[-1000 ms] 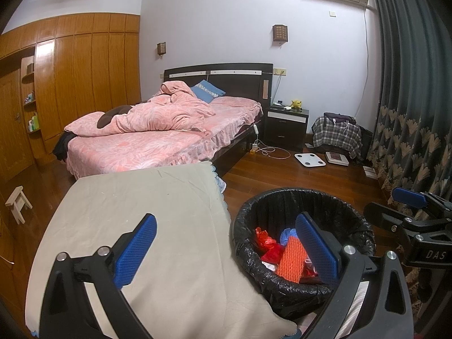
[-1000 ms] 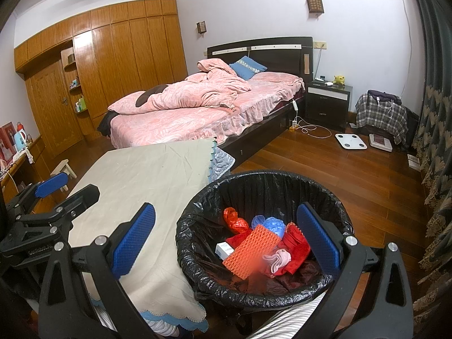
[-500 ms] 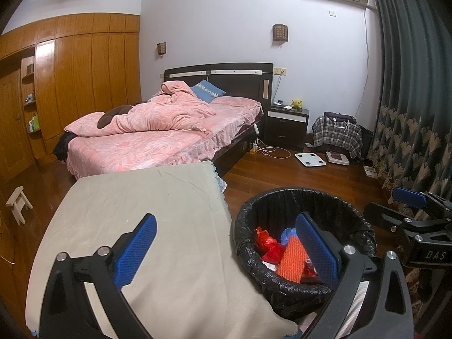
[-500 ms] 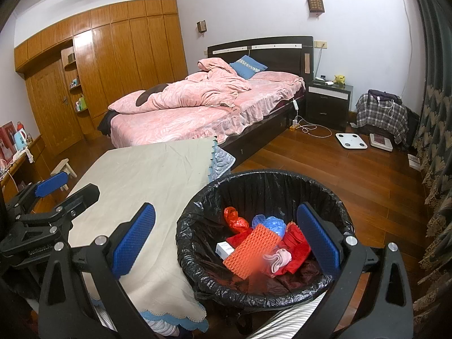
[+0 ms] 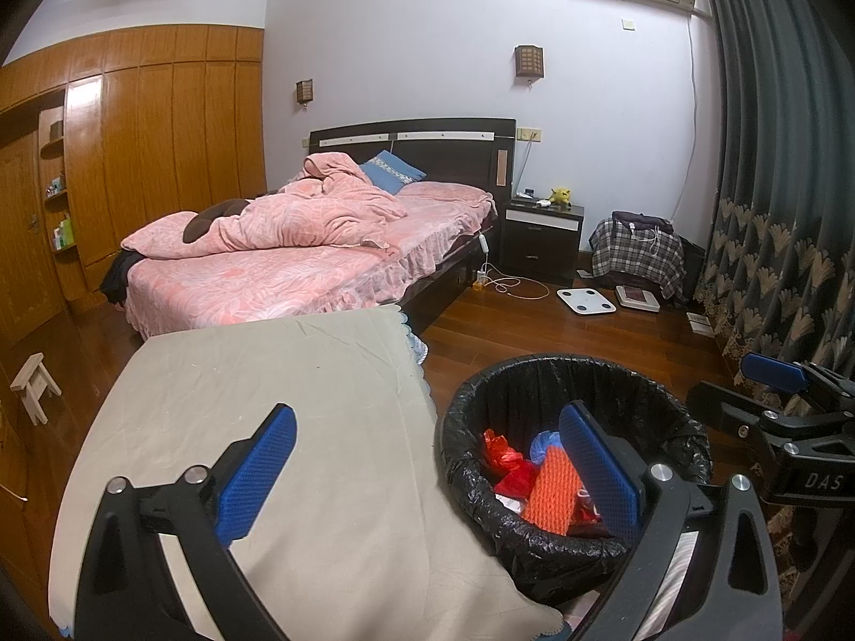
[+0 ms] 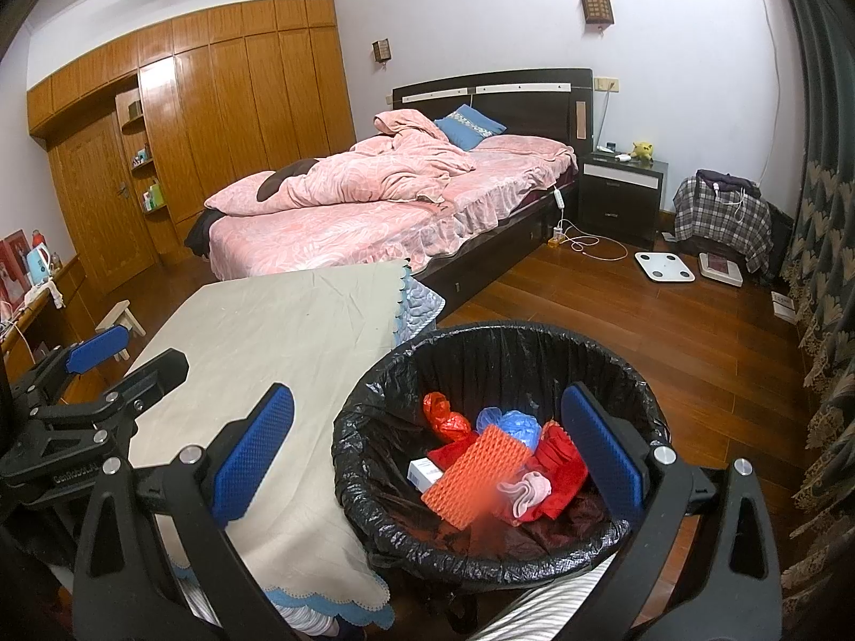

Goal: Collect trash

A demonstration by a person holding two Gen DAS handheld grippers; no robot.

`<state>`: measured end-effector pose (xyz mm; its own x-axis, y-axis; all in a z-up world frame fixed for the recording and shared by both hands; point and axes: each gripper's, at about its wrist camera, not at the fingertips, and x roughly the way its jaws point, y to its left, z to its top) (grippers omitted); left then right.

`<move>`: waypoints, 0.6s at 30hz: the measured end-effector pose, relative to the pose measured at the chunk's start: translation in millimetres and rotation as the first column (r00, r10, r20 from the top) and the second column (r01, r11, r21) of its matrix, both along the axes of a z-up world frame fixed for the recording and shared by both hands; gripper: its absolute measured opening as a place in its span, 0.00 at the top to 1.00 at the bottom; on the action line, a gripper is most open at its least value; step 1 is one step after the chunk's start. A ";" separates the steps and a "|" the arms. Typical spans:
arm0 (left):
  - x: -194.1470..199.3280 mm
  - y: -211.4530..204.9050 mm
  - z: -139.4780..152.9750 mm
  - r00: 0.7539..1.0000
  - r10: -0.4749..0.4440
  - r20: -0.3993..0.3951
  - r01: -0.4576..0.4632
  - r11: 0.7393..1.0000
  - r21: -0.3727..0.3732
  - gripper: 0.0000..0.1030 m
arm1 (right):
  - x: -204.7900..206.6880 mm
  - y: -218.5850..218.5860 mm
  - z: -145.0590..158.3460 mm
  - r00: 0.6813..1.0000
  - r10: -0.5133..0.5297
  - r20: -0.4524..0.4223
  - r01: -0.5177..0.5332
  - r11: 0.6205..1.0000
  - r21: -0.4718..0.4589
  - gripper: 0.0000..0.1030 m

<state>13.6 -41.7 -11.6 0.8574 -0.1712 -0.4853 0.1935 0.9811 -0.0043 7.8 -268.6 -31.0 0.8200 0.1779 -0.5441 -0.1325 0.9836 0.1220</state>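
Two hand-held grippers, both spread and holding nothing: the left hand-held gripper over the tabletop's right edge, the right hand-held gripper over one bin standing just beside that edge. In the bin: one orange mesh, one blue bag, one white box, several red wrappers.

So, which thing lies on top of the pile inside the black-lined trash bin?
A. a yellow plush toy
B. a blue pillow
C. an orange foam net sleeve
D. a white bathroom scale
C: in the right wrist view the orange foam net sleeve lies on top of the red bags inside the trash bin, and both grippers, left and right, are open and hold nothing.
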 end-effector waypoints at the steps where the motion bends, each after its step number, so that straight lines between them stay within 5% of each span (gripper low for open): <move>1: 0.0 -0.7 0.2 1.000 0.000 0.000 0.000 1.000 0.000 0.06 | 0.0 0.1 0.0 1.000 0.000 0.000 0.000 1.000 0.000 0.05; 18: 1.5 1.9 -7.9 1.000 0.002 -0.011 -0.002 1.000 -0.001 0.06 | 0.4 -0.1 1.0 1.000 0.001 0.000 -0.001 1.000 0.000 0.05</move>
<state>15.1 -39.8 -19.5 0.8526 -0.1696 -0.4943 0.1911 0.9815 -0.0071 8.2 -268.7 -30.0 0.8196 0.1784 -0.5445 -0.1330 0.9836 0.1220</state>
